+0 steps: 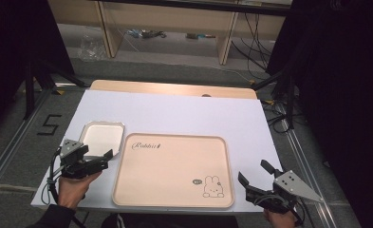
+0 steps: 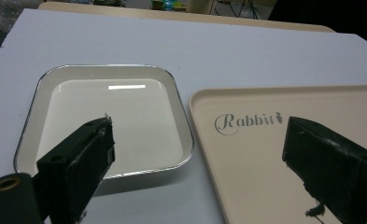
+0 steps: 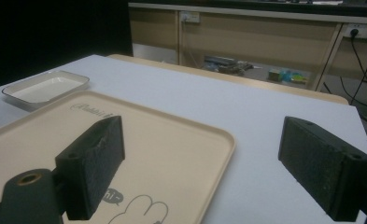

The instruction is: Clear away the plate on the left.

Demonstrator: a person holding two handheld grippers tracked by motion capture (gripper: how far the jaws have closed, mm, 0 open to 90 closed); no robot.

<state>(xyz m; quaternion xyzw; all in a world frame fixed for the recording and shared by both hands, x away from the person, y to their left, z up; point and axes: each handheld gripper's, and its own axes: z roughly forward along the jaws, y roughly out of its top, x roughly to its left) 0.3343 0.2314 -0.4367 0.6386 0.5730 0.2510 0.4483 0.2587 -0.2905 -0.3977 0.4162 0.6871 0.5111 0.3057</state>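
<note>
White tabletop (image 1: 184,114): beige rabbit tray (image 1: 174,171) centre, white square dish (image 1: 102,137) beside its left edge. My left gripper (image 1: 109,158) spread wide near dish; right gripper (image 1: 253,175) spread, empty. Approach dish rim squarely, I judge.

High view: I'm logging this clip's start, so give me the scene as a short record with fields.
surface: white table
tray: beige, rabbit print, centre front
dish: white, square, beside the tray's left edge, nothing in it
left hand-held gripper: open, over the dish's near edge
right hand-held gripper: open, at the table's right front corner, right of the tray
held items: none
</note>
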